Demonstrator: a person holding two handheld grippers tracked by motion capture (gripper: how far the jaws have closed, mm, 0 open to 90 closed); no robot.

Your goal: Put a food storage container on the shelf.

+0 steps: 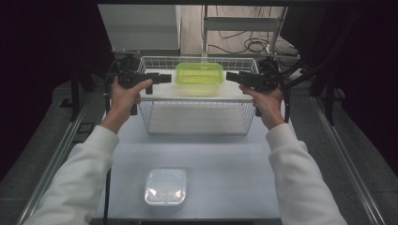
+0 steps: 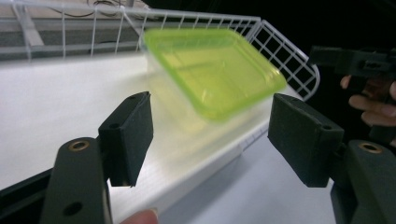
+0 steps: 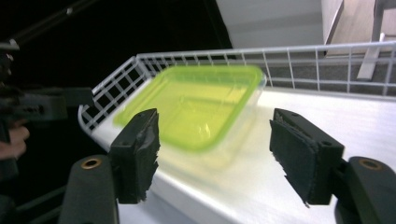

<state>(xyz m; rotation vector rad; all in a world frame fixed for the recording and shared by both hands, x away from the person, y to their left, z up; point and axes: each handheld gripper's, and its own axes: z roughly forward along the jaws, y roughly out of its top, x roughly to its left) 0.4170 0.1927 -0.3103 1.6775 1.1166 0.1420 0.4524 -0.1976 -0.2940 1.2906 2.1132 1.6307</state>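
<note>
1. Both sets of jaws stand wide apart and carry nothing. The left gripper [image 1: 165,78] has its two black pads spread with bare air between them, and the right gripper [image 1: 231,76] matches it.

2. The green-lidded container [image 1: 199,78] is the landmark here. It sits on the white shelf [image 1: 164,92] at the top of the wire basket [image 1: 197,117], its lid on. The left gripper hangs just beside the container's left end, the right gripper just beside its right end. Neither one touches it.

3. In the left gripper view the container [image 2: 212,70] lies beyond the open pads, not between them, with the basket's wire rim [image 2: 289,51] curving behind it. The right gripper view tells the same story: the container [image 3: 191,105] is ahead of the pads, on its own.

4. Further out, a clear lidded tub [image 1: 165,186] waits on the white table [image 1: 220,154], well apart from the green container and on the person's side of the basket. Nobody is touching it.

5. My call on progress: the green container looks placed and let go, so that part reads as done.

6. What's left, as I judge it: the clear tub has not been handled yet, and it looks like the next candidate to go up.
</note>
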